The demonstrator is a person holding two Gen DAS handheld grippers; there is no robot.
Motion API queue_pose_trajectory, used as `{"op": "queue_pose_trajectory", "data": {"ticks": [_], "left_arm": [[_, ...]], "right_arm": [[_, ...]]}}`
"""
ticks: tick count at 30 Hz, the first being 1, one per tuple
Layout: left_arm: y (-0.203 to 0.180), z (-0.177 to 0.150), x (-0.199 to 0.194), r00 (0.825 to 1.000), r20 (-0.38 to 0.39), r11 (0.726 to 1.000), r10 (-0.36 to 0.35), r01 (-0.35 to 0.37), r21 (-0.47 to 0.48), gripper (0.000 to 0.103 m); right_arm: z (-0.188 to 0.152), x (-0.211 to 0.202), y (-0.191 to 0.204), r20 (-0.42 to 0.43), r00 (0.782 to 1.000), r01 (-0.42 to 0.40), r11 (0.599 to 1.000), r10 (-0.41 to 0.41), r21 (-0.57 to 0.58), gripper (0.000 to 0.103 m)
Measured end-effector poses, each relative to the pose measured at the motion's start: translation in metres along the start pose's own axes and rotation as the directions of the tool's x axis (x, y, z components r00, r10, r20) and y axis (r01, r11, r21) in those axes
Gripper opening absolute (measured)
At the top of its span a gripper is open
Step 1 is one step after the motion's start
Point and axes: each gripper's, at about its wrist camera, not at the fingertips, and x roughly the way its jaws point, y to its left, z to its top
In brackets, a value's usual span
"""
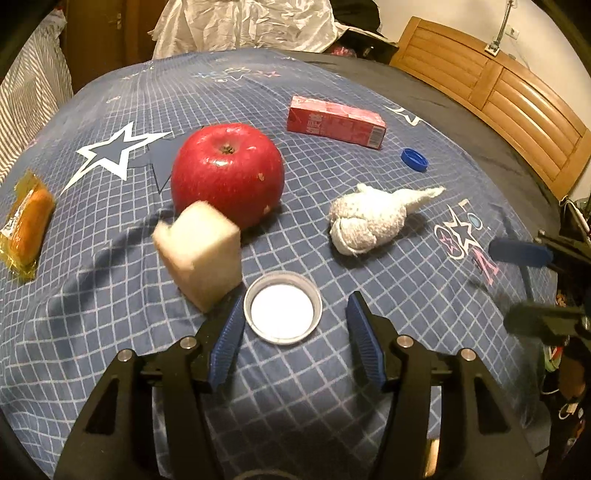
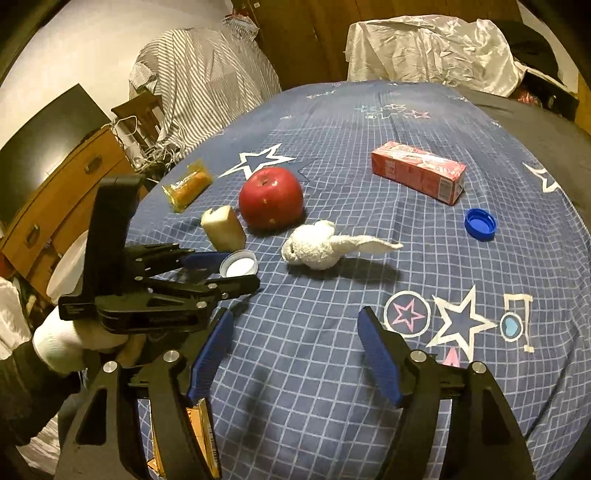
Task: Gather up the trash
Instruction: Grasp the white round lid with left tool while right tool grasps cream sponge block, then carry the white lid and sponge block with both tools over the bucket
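Observation:
On the blue star-print bedspread (image 1: 295,398) lie a white bottle cap (image 1: 282,307), a crumpled white tissue wad (image 1: 369,221), a blue cap (image 1: 414,159), a red carton (image 1: 336,122), a pale foam-like block (image 1: 201,254), a red apple (image 1: 227,173) and a yellow wrapped snack (image 1: 27,225). My left gripper (image 1: 295,328) is open and empty, with the white cap just ahead between its fingers. My right gripper (image 2: 295,343) is open and empty, short of the tissue wad (image 2: 314,245). The left gripper (image 2: 221,271) also shows in the right wrist view, beside the white cap (image 2: 239,264).
A wooden headboard (image 1: 498,85) borders the bed on the right. White crumpled plastic (image 1: 240,26) lies at the far end. A striped cloth (image 2: 207,77) and a wooden dresser (image 2: 66,188) stand off the left side. An orange packet (image 2: 199,435) lies under my right gripper.

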Motion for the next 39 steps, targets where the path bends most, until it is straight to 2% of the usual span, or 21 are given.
{"op": "queue_pose_trajectory", "data": {"ticks": [2,5,9,15,19,23,27,33,35,37,39], "left_arm": [[0.0,0.0,0.003,1.0,-0.005,1.0,0.004,-0.004,0.004,0.055],[0.002,-0.001,0.002,1.0,-0.005,1.0,0.022,-0.022,-0.002,0.039],[0.005,-0.003,0.001,1.0,-0.009,1.0,0.01,-0.01,-0.006,0.038],[0.013,-0.021,-0.017,1.0,-0.009,1.0,-0.001,0.001,-0.013,0.039],[0.025,-0.038,-0.034,1.0,0.003,0.999,-0.008,0.008,-0.035,0.038],[0.042,-0.049,-0.048,1.0,0.014,0.998,0.016,-0.015,-0.062,0.038],[0.06,-0.057,-0.058,0.999,0.021,0.994,0.032,-0.03,-0.101,0.038],[0.073,-0.057,-0.062,0.998,0.038,0.988,0.043,-0.037,-0.148,0.038],[0.073,-0.056,-0.061,0.998,0.041,0.988,0.046,-0.039,-0.152,0.038],[0.073,-0.054,-0.059,0.998,0.045,0.987,0.049,-0.041,-0.156,0.038],[0.073,-0.053,-0.059,0.997,0.05,0.986,0.054,-0.045,-0.162,0.038]], "right_arm": [[-0.004,-0.002,-0.009,0.012,1.0,0.01,1.0,-0.01,0.023,0.071],[-0.007,-0.004,-0.033,0.015,0.999,0.05,0.996,-0.051,0.074,0.071],[-0.011,0.003,-0.04,-0.013,0.998,0.055,0.995,-0.054,0.086,0.067],[0.0,0.021,-0.001,-0.032,0.999,-0.025,1.0,0.024,-0.015,0.065],[0.022,0.043,0.031,-0.049,0.996,-0.083,0.994,0.079,-0.069,0.065],[0.044,0.077,0.06,-0.092,0.989,-0.122,0.987,0.112,-0.103,0.065],[0.067,0.11,0.084,-0.12,0.987,-0.117,0.986,0.103,-0.115,0.065],[0.084,0.146,0.1,-0.154,0.988,-0.046,0.989,0.025,-0.14,0.065],[0.084,0.153,0.099,-0.167,0.986,-0.028,0.989,0.003,-0.147,0.057],[0.084,0.157,0.098,-0.173,0.985,-0.013,0.988,-0.015,-0.157,0.039],[0.082,0.153,0.093,-0.16,0.987,-0.007,0.988,-0.018,-0.154,0.033]]}}
